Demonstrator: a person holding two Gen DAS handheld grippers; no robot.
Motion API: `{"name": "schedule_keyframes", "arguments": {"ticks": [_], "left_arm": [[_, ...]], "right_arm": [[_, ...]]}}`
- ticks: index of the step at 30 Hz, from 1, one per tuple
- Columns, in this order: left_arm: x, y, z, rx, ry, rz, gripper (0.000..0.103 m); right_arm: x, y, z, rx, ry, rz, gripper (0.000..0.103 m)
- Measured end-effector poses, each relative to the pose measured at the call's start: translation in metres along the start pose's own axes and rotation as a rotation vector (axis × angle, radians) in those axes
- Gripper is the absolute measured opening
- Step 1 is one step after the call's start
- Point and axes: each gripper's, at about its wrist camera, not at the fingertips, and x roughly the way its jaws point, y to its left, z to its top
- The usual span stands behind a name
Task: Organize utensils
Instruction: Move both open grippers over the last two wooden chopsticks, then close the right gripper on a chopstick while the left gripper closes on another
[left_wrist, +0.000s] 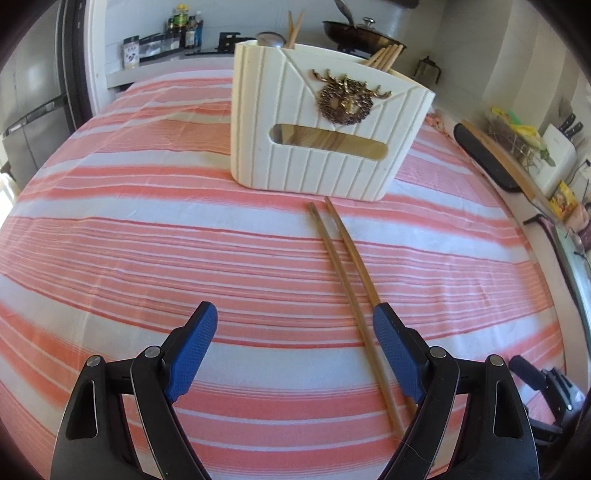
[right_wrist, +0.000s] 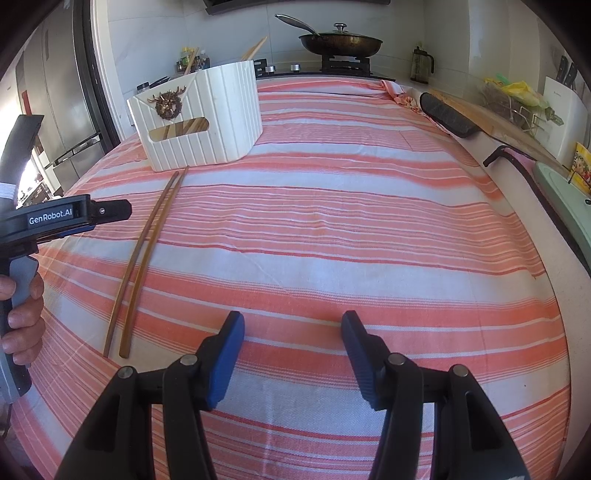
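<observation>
My left claw (left_wrist: 295, 347) hangs released, gripping nothing; my right claw (right_wrist: 291, 350) likewise. The two long brown wooden chopsticks (left_wrist: 347, 291) lie side by side on the pink-striped cloth worktop (left_wrist: 147, 229), tips just before the cream ribbed plastic utensil caddy (left_wrist: 325, 125). Risk: the thin sticks may roll or separate under a pinch, so only one gets lifted.

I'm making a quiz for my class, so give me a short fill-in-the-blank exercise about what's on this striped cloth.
1. The number of loose chopsticks lying on the striped cloth is ____.
2. The white utensil holder carries a ____-head ornament on its front.
3. Both the left claw and the right claw are ____ and hold nothing.
4. The pan on the stove is covered by a ____.

Missing words: two; deer; open; lid
</observation>
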Motion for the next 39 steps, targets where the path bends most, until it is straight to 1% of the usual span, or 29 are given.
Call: {"name": "schedule_keyframes", "arguments": {"ticks": [2,6,8,9,10,11,13,14,15,18,19,20,23,26,29,31,32,33,34,35,37,39], "left_arm": [[0.006,-0.01,-0.002,0.032,0.007,0.022,0.087],[0.017,-0.024,-0.01,0.095,0.013,0.112,0.088],[0.016,-0.025,-0.012,0.108,0.001,0.113,0.085],[0.015,-0.024,-0.012,0.111,0.001,0.101,0.077],[0.013,-0.024,-0.012,0.123,-0.004,0.093,0.063],[0.011,-0.025,-0.012,0.14,-0.008,0.081,0.056],[0.009,-0.027,-0.014,0.17,-0.009,0.058,0.024],[0.008,-0.028,-0.015,0.185,-0.012,0.067,0.017],[0.007,-0.026,-0.017,0.192,-0.017,0.066,0.013],[0.006,-0.017,-0.016,0.174,-0.005,0.036,0.005],[0.005,-0.012,-0.016,0.169,0.002,0.026,0.004],[0.003,-0.006,-0.016,0.162,0.007,0.018,0.004],[-0.003,0.016,-0.018,0.153,0.02,-0.009,0.004],[-0.01,0.037,-0.021,0.158,0.027,-0.024,0.005],[-0.018,0.051,-0.026,0.161,0.034,-0.028,0.005],[-0.022,0.059,-0.028,0.169,0.04,-0.036,0.005],[-0.024,0.062,-0.03,0.173,0.042,-0.04,0.005],[-0.025,0.064,-0.03,0.178,0.046,-0.045,0.005],[-0.027,0.066,-0.031,0.184,0.048,-0.048,0.005],[-0.028,0.068,-0.033,0.189,0.049,-0.05,0.005],[-0.032,0.073,-0.035,0.198,0.052,-0.059,0.005],[-0.036,0.078,-0.039,0.207,0.055,-0.067,0.005]], "right_arm": [[0.0,-0.001,0.0,0.004,-0.001,0.004,0.056],[-0.001,-0.002,0.0,0.008,-0.002,0.009,0.056],[-0.001,-0.002,0.0,0.008,-0.002,0.009,0.056],[-0.001,-0.002,0.0,0.008,-0.002,0.009,0.056],[-0.001,-0.002,0.0,0.008,-0.003,0.008,0.056],[-0.001,-0.001,0.0,0.005,-0.003,0.001,0.056],[-0.004,0.003,0.002,0.008,0.015,-0.01,0.058],[-0.007,0.011,0.006,-0.004,0.026,0.03,0.058],[-0.011,0.022,0.01,-0.029,0.027,0.08,0.058],[-0.017,0.058,0.026,-0.121,0.022,0.163,0.057],[-0.015,0.067,0.03,-0.132,0.026,0.186,0.054],[-0.01,0.073,0.034,-0.134,0.04,0.198,0.054],[0.003,0.085,0.038,-0.146,0.057,0.186,0.054],[0.017,0.093,0.04,-0.139,0.096,0.198,0.054],[0.027,0.11,0.036,-0.195,0.116,0.17,0.055],[0.028,0.122,0.032,-0.246,0.089,0.128,0.055],[0.028,0.124,0.032,-0.245,0.086,0.118,0.05],[0.026,0.123,0.032,-0.228,0.083,0.116,0.041],[0.025,0.121,0.032,-0.212,0.082,0.111,0.021],[0.024,0.12,0.032,-0.201,0.085,0.093,0.01],[0.021,0.115,0.03,-0.177,0.088,0.065,0.007],[0.016,0.109,0.024,-0.165,0.089,0.047,0.007]]}}
